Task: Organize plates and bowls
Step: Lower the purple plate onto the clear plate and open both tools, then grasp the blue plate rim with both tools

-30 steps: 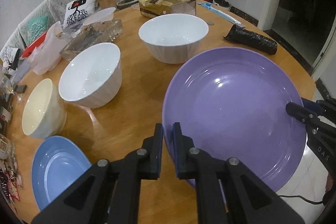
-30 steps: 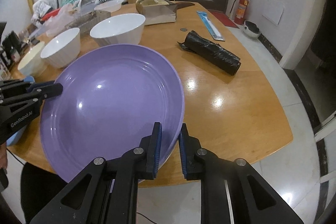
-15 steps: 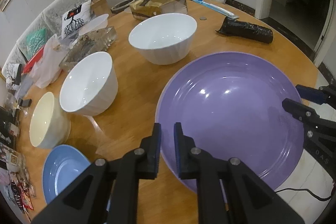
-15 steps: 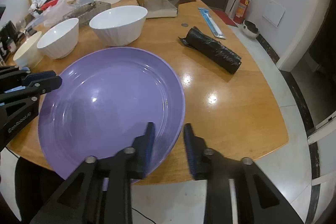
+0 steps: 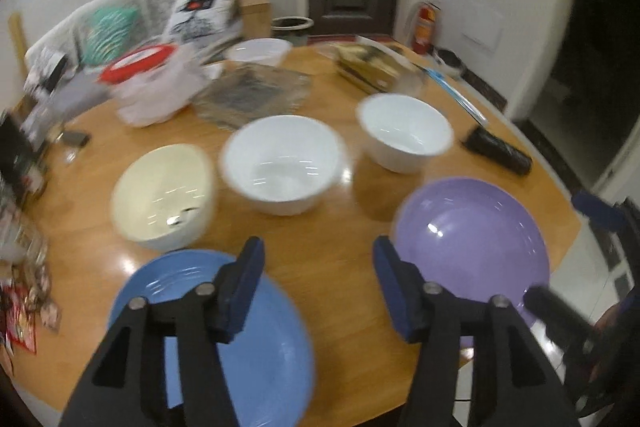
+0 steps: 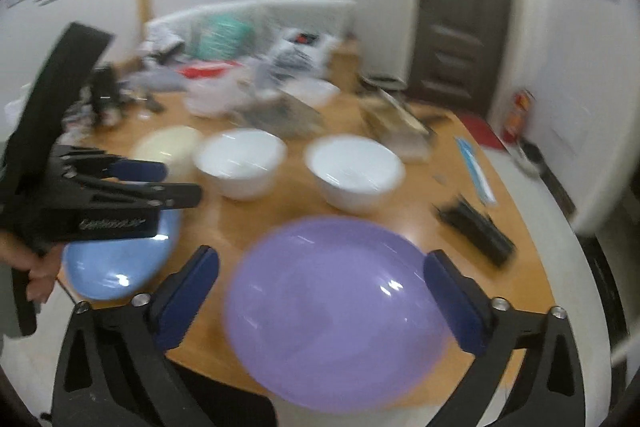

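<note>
A round wooden table (image 5: 340, 239) is carrying a purple plate (image 5: 472, 239) at 4 o'clock, a blue plate (image 5: 272, 355) at 7, a cream bowl (image 5: 160, 191) at 9, two white bowls (image 5: 280, 163) mid-table, a black roll (image 5: 498, 151) at 2, and blurred clutter lying toward 11

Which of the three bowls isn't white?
The cream bowl, leftmost in the row and just behind the blue plate. The middle bowl and the right bowl are both white.
</note>
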A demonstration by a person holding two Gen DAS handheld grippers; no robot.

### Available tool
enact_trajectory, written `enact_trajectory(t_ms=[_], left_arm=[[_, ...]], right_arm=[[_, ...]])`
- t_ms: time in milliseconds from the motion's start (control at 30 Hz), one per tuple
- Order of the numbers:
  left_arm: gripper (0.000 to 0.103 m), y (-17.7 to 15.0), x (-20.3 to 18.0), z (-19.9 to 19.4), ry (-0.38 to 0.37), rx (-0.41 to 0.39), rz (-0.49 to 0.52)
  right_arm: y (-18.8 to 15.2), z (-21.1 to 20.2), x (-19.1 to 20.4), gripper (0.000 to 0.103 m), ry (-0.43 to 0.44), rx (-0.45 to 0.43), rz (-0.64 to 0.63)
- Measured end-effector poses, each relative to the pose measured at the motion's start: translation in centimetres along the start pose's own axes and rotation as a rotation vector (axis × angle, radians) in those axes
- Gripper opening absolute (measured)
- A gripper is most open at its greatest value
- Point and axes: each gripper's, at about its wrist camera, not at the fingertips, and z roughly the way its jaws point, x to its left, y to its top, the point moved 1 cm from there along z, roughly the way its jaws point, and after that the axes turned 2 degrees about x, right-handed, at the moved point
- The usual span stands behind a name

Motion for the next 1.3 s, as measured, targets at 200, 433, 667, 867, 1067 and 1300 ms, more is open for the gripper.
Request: enact_trajectory(t_ms=[200, 433, 667, 867, 1067, 1300], left_arm=[[0.059, -2.0, 8.2, -2.0, 0.095, -0.014, -0.129], [0.058, -6.5, 16.1, -1.8, 0.146, 0.027, -0.268], [0.056, -9.9, 18.8, 0.5, 0.115, 0.067, -0.340], [0.026, -10.9, 18.7, 1.4, 0.092, 0.088, -0.339], [0.008, -11.5, 18.6, 2.0, 0.084, 0.107, -0.342], [0.006, -11.5, 18.6, 2.3, 0.090, 0.112, -0.338]], right_arm=[[0.8, 3.6, 5.7, 0.102, 0.061, 0.094, -0.025], [0.7, 8.5, 10.4, 0.094, 0.228, 0.239, 0.034], [-0.4, 11.2, 12.7, 0.066, 0.257, 0.340, 0.020], [-0.8, 12.5, 13.5, 0.042, 0.246, 0.392, 0.018], [-0.8, 13.0, 13.3, 0.028, 0.206, 0.398, 0.008], [-1.3, 13.4, 13.7, 0.020, 0.181, 0.423, -0.011]])
